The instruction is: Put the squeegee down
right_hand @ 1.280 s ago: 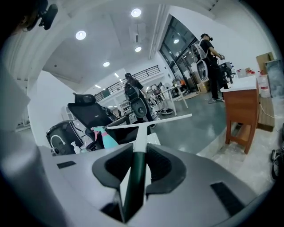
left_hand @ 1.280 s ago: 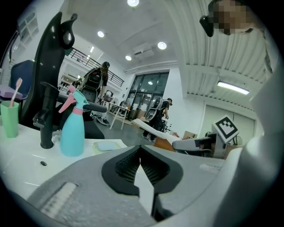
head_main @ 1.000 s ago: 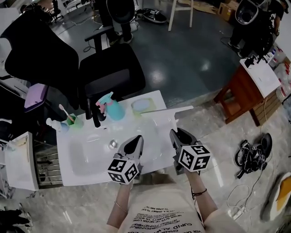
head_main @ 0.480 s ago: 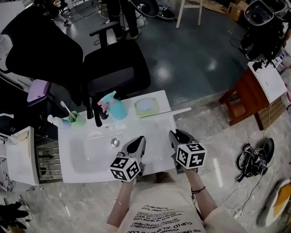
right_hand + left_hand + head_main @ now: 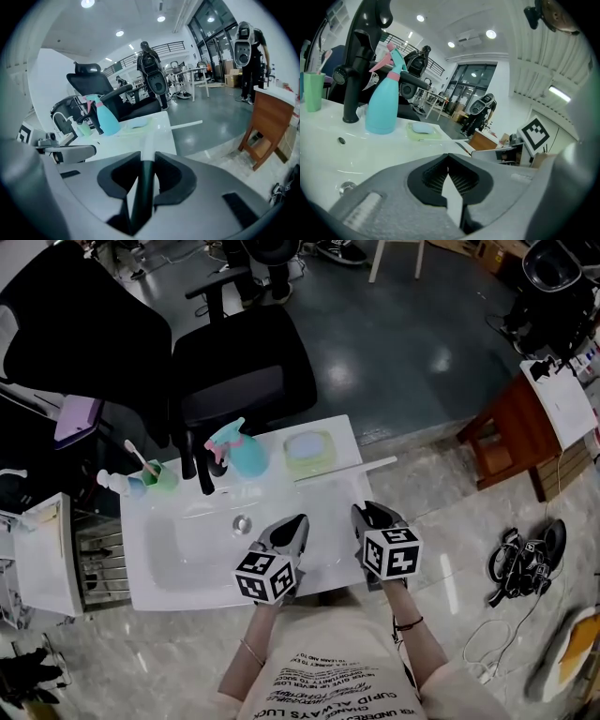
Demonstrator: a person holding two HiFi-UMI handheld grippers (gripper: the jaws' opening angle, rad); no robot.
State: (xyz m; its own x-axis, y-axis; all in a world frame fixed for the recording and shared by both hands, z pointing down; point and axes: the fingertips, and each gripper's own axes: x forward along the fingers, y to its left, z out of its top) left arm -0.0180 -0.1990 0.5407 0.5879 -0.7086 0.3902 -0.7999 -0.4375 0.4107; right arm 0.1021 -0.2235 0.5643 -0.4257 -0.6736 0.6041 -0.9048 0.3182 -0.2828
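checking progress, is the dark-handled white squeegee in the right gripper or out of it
In: right gripper is shut on the dark-handled white squeegee, pads touching its handle.

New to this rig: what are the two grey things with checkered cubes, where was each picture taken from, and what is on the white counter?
No robot: a person holds a grasping tool in each hand; the cubes are part of them. One picture comes from a camera on the person's head, looking down; the other two from cameras riding on each tool, looking along its jaws. The left tool is shut and empty. The right tool grips the squeegee by its handle. On the sink counter stand a black tap, a teal spray bottle, a green cup and a soap dish.
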